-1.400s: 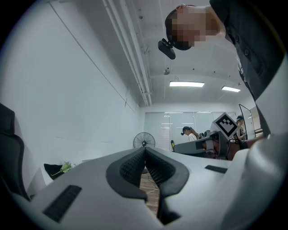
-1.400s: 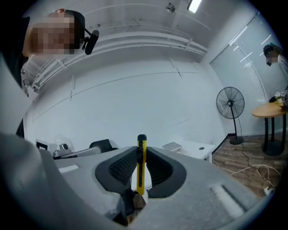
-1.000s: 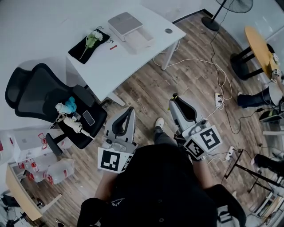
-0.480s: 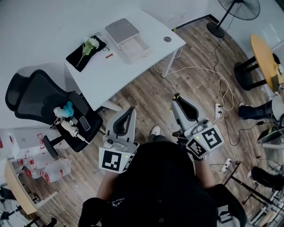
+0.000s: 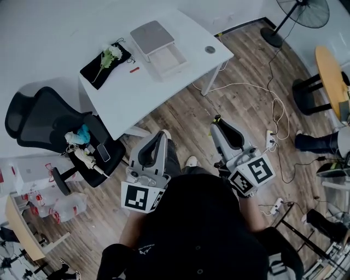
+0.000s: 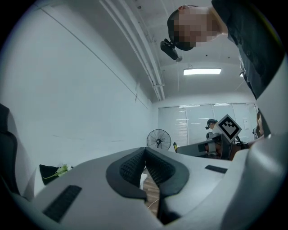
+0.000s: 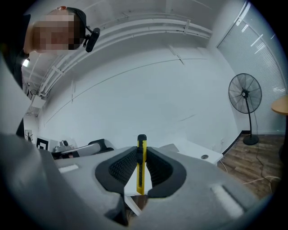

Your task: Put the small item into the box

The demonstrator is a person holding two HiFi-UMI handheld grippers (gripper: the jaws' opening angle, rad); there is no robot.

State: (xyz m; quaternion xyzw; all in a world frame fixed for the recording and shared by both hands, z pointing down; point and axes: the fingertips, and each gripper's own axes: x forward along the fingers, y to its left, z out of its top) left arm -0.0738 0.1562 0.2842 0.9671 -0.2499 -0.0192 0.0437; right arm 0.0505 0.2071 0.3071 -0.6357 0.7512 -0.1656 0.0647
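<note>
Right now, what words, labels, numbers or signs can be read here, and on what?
No text is readable.
Left tongs and right tongs: square marker patterns only, no letters.
Person's black shirt: white print, too small to read.
Yellow utility knife in right tongs: no print visible.

head view: steeply down | gripper views: forward | shared: fan (image 5: 309,11)

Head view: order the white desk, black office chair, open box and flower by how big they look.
1. white desk
2. black office chair, not far behind the desk
3. open box
4. flower
</note>
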